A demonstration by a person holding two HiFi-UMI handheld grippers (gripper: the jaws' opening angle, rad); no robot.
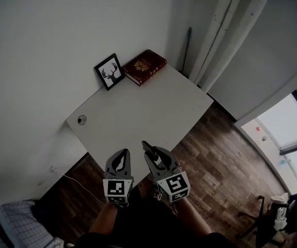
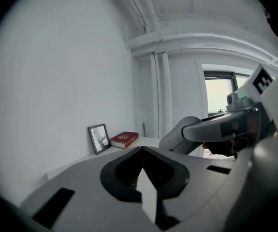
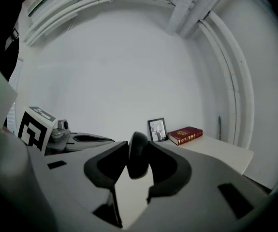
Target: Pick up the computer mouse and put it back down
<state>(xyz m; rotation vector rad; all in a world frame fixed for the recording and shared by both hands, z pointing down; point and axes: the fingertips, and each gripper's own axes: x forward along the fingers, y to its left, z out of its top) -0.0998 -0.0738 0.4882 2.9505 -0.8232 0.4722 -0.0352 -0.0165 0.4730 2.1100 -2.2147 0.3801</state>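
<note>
There is one table (image 1: 153, 107), one book (image 1: 144, 66), one picture frame (image 1: 110, 72) and one mouse (image 3: 138, 156). The grippers are two: the left gripper (image 1: 123, 153) and the right gripper (image 1: 152, 152).

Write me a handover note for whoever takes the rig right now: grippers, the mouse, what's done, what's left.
Left gripper: shut, with nothing between its jaws, held beside the right one.
Right gripper: shut on the computer mouse, a dark mouse pinched by its sides and held on edge.
Mouse: in the air by the near edge of the white desk, not resting on it.
The picture frame and red book stand at the desk's far end, away from the grippers.
Done: the pick-up.
Left: lower the mouse onto the bare desk, open the right jaws, and back off.
</note>
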